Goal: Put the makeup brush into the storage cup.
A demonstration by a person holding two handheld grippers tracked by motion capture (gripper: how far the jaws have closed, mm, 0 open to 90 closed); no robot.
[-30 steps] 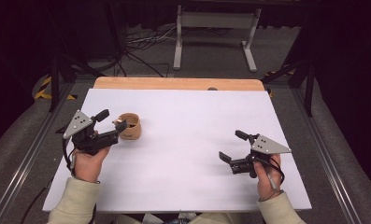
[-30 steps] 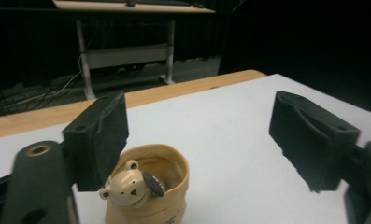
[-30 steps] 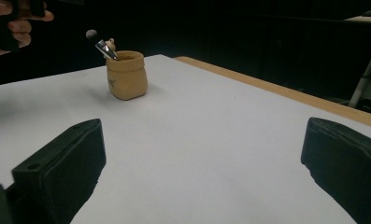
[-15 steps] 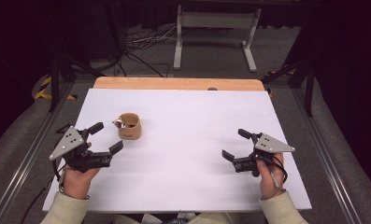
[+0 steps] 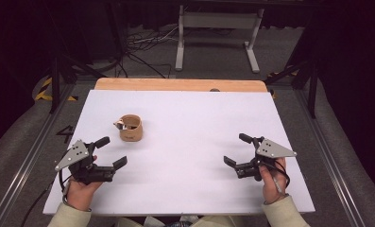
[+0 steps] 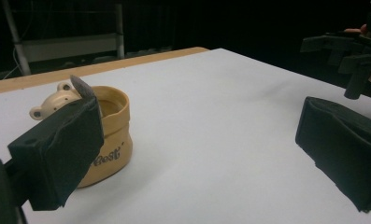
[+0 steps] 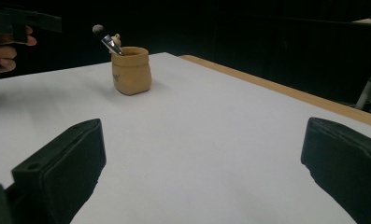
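A tan sack-shaped pot [image 5: 130, 127] with a small bear figure on its rim stands upright on the left half of the white table [image 5: 190, 118]. A small brush [image 7: 106, 39] leans out of the pot [image 7: 131, 70]. My left gripper [image 5: 112, 151] sits open near the table's front left, a short way in front of the pot and apart from it. Its jaws have just been opening, and nothing lies between them. In the left gripper view the pot [image 6: 106, 140] stands just behind the left jaw. My right gripper [image 5: 236, 149] rests open and empty at the front right.
A wooden strip [image 5: 175, 84] runs along the table's far edge. Beyond it are a metal stand [image 5: 213, 42] and cables on the dark floor. Metal rails flank the table on both sides.
My left gripper has drawn back from beside the pot toward the front left and sunk lower, with its jaws spread wider. The pot, the brush and the right gripper have stayed put.
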